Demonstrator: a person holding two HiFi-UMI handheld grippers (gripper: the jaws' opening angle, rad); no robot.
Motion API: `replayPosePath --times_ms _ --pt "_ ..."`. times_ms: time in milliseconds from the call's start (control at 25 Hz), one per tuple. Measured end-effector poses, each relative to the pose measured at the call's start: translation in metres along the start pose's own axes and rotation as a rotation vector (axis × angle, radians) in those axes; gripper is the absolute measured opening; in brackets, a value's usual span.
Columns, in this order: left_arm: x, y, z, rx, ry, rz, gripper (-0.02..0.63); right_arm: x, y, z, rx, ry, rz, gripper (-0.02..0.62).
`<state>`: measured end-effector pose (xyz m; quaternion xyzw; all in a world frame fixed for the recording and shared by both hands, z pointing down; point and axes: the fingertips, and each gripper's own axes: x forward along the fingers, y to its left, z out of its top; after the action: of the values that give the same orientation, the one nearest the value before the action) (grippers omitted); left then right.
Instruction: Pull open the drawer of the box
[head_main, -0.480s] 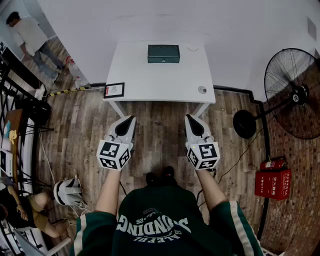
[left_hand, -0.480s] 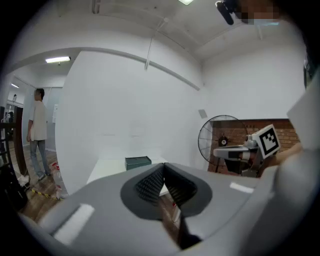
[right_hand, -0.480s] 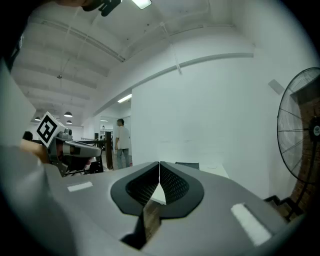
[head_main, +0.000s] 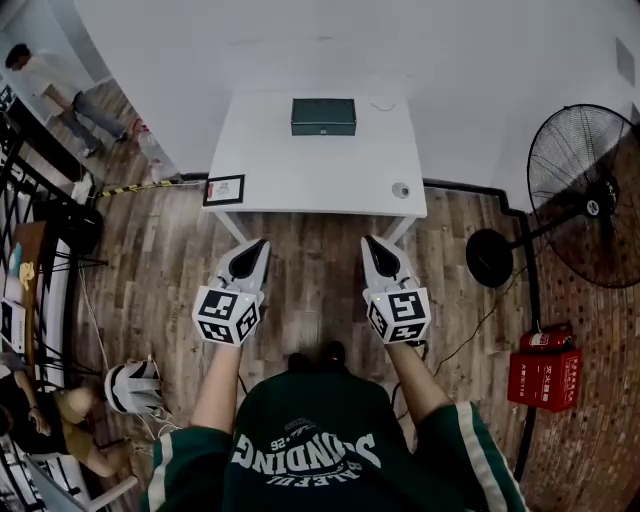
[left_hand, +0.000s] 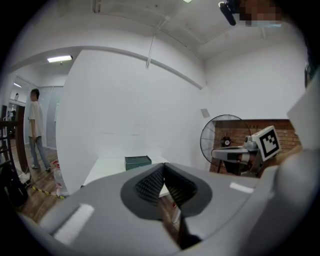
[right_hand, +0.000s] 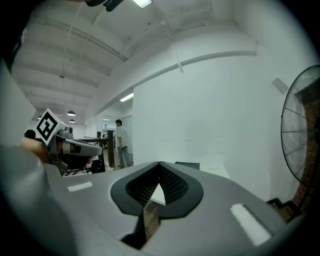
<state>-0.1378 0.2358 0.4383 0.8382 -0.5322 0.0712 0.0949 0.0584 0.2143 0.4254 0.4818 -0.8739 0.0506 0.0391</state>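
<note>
A dark green box (head_main: 323, 116) sits near the far edge of the white table (head_main: 270, 170), its drawer closed; it also shows small in the left gripper view as the box (left_hand: 137, 161) and in the right gripper view as the box (right_hand: 187, 165). My left gripper (head_main: 260, 243) is held over the wooden floor in front of the table, shut with nothing in it. My right gripper (head_main: 368, 240) hangs beside it, also shut and empty. Both are well short of the box.
A small round object (head_main: 400, 190) lies near the table's right front corner. A framed card (head_main: 224, 189) leans at the table's left front. A standing fan (head_main: 590, 190) and a red extinguisher box (head_main: 545, 375) are on the right. A person (head_main: 50, 85) walks at the far left.
The view has shifted slightly; both grippers sit a little closer to the table's front edge. The person at the far left has moved further away.
</note>
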Motion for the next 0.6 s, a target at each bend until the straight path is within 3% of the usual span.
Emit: replayPosePath --times_ms 600 --pt "0.059 -0.008 -0.001 -0.035 0.013 0.019 0.053 0.023 -0.057 -0.013 0.053 0.033 0.015 0.002"
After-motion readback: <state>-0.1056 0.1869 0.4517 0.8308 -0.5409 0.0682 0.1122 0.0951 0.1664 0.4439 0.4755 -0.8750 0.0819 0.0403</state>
